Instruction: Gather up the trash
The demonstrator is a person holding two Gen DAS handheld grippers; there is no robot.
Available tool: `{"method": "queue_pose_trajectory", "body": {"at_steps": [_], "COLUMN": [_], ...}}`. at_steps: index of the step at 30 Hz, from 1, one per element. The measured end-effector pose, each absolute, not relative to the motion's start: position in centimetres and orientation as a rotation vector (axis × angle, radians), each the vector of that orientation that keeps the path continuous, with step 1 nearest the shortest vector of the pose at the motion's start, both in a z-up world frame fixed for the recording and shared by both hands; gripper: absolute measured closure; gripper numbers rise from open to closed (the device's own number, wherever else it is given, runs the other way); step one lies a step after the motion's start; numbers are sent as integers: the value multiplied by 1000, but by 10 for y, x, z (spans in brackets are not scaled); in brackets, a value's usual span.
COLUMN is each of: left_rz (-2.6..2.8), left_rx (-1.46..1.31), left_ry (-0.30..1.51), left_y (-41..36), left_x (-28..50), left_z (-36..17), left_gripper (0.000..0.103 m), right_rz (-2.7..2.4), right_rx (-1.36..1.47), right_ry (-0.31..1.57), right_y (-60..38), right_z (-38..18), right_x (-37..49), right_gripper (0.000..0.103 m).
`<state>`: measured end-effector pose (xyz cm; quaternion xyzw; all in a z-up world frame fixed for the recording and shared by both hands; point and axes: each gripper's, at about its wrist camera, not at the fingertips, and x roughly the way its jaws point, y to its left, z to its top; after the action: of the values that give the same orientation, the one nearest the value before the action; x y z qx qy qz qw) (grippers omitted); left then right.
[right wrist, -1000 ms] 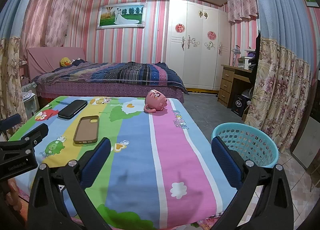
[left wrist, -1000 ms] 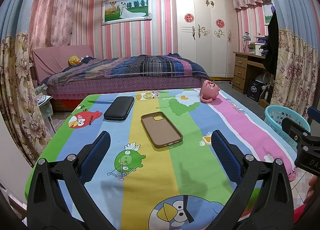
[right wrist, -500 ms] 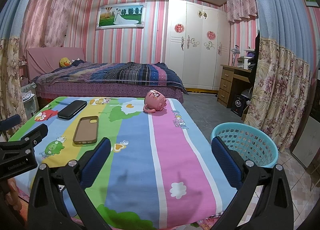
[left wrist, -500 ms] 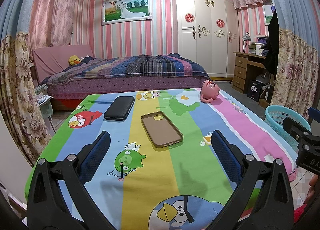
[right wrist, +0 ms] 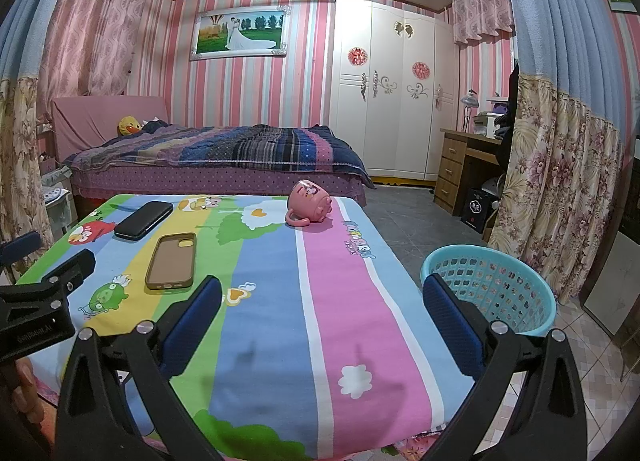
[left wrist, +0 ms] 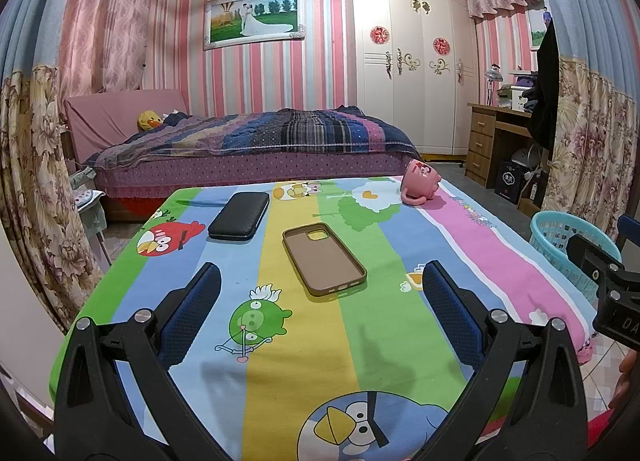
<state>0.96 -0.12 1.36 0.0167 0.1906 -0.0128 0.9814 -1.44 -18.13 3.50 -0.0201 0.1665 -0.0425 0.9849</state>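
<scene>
Trash: none plainly identifiable; the candidates are a phone case (left wrist: 324, 259), a black case (left wrist: 239, 215) and a tipped pink mug (left wrist: 420, 183) on the table (right wrist: 340, 301). The left gripper (left wrist: 320, 301) and right gripper (right wrist: 322, 303) both stand wide apart, holding nothing, above the near edge. Risk: the flat phone case may slide on the cartoon-print cloth under a shallow pinch. The blue basket (right wrist: 496, 281) sits on the floor beside the table; a bed (left wrist: 256, 141) stands behind.
</scene>
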Motion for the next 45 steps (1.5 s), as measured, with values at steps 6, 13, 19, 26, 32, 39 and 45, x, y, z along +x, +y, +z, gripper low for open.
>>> {"method": "queue_pose_trajectory", "body": {"at_steps": [6,13,19,26,32,39,45], "left_rz": [-26,-25,-26,-26,-25,-26,-26], "left_rx": [31,32,32,31,31,32,31], "left_ry": [385,385,385,386,386,386,386], "left_y": [-1,-1,-1,-1,-1,-1,-1], "left_x": [10,10,10,10,10,10,10], "left_z": [14,13,13,13,14,14,14], "left_gripper": [6,6,6,6,6,6,6], "right_rz": [-86,-85,-86,-86,-87,-87,-87], "right_rx": [-41,-41,-41,-42,-42,-42,-42], "right_ry": [334,334,335,335,336,336,336], "right_y": [-182,-181,-180,-180,-182,-183,-182], "right_z": [35,35,35,35,35,36,35], "right_x": [-14,-14,-14,-14,-15,-15,-15], "right_gripper": [5,5,5,5,5,5,5]}}
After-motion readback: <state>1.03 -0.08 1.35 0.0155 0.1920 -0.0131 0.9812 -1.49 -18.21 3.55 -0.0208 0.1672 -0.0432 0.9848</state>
